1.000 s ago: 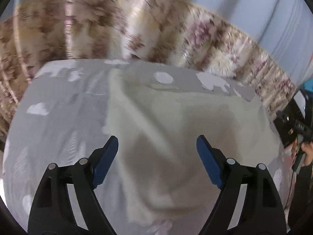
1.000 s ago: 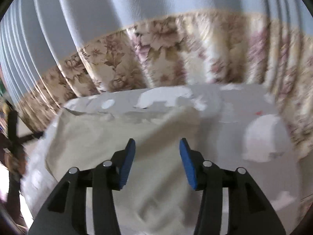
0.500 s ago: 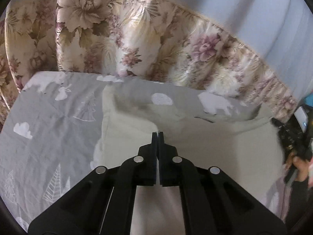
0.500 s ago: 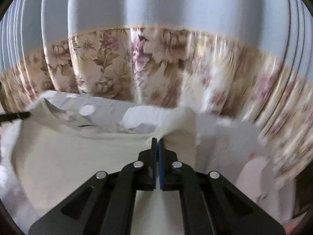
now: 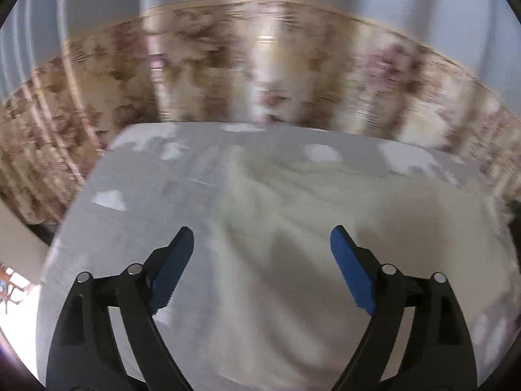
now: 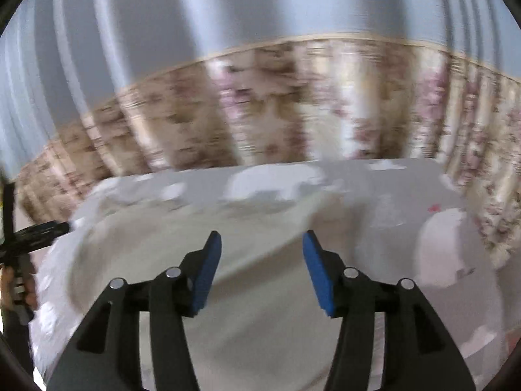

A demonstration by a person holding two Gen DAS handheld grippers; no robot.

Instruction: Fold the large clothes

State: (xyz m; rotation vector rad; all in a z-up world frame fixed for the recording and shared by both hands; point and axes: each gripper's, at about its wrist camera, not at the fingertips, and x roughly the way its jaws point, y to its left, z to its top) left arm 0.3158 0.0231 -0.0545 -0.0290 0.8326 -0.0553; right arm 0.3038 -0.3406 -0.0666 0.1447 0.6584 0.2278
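Jaws of left gripper and right gripper, clamped shut half a second ago, are opening; garment lies released beneath and ahead of them, so this fold looks laid.

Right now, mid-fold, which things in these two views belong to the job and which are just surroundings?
Part of the job:
- cream garment, lying loose on the bed
- left gripper, jaws opening, nothing between them
- right gripper, jaws opening, nothing between them

Just there:
- grey patterned bedsheet under the garment
- floral curtain behind the bed
- pale blue curtain above it
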